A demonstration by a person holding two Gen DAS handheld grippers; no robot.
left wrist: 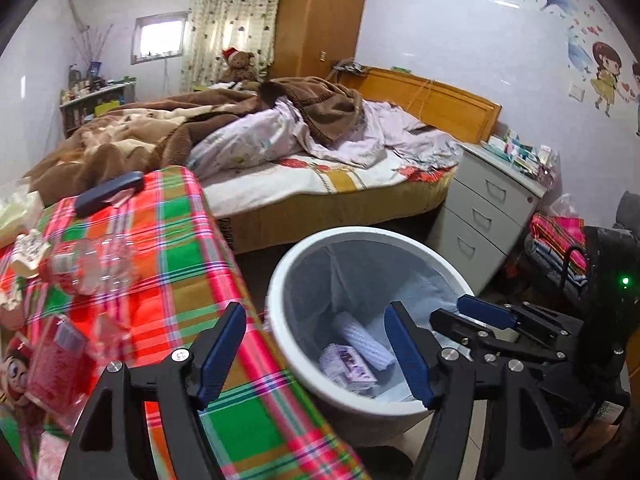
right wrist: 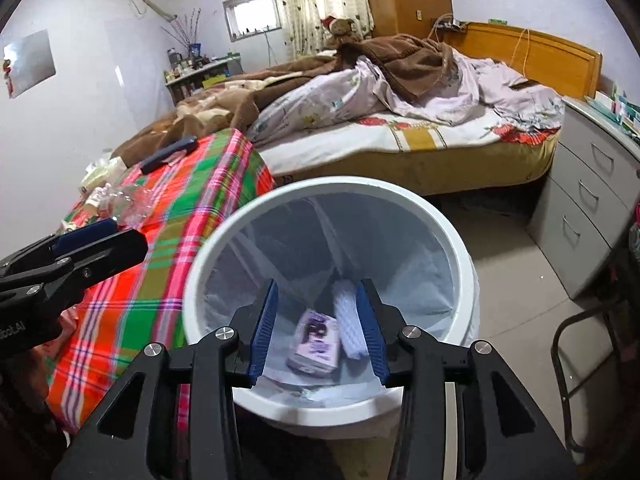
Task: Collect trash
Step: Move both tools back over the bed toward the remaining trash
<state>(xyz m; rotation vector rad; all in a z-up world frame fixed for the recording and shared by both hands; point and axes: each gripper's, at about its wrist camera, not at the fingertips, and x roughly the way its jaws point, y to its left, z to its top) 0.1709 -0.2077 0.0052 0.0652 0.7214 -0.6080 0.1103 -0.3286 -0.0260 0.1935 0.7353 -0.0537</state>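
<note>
A white trash bin (left wrist: 280, 280) (right wrist: 464, 248) with a pale liner stands on the floor beside a plaid-covered table (left wrist: 180, 256) (right wrist: 168, 216). Inside lie a purple packet (left wrist: 348, 368) (right wrist: 316, 340) and a white ribbed foam piece (left wrist: 364, 340) (right wrist: 348, 312). My right gripper (right wrist: 320, 332) is open and empty directly above the bin; it also shows in the left wrist view (left wrist: 472, 316). My left gripper (left wrist: 316, 352) is open and empty over the table edge and bin rim. On the table lie a clear plastic bottle (left wrist: 92, 264) (right wrist: 124, 200), a red packet (left wrist: 56, 364) and crumpled paper (left wrist: 28, 252).
A dark blue case (left wrist: 108, 192) (right wrist: 168, 156) lies at the table's far end. An unmade bed (left wrist: 320, 160) stands behind. A grey drawer unit (left wrist: 484, 216) (right wrist: 588, 200) stands right of the bin. A black chair frame (right wrist: 580, 360) is at the right.
</note>
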